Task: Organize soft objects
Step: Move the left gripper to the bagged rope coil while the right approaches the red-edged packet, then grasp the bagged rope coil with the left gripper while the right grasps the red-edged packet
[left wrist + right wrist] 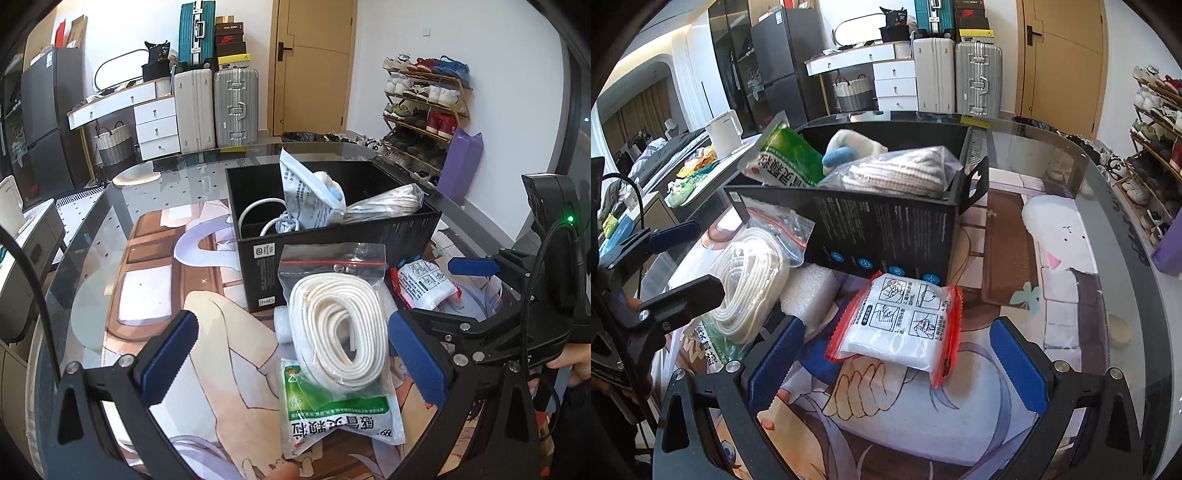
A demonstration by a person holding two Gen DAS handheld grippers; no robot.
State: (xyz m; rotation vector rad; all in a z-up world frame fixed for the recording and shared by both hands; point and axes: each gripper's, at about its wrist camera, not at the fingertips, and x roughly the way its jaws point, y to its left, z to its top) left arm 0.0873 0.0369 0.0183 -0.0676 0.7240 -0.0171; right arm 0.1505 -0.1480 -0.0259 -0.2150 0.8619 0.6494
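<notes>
A black box [325,254] [886,229] stands on the printed mat and holds several bagged soft items and a white cable. In front of it lies a clear zip bag of coiled white rope [336,325] [750,284], on top of a green and white pouch [340,417]. My left gripper [295,358] is open, its blue pads either side of the rope bag. A red-edged white packet [905,325] [424,284] lies beside the box. My right gripper [897,369] is open around that packet, touching nothing.
A white foam block [809,291] lies between the rope bag and the packet. The glass table's curved edge [1123,236] runs along the right. Suitcases [218,107], drawers and a shoe rack [424,110] stand beyond the table.
</notes>
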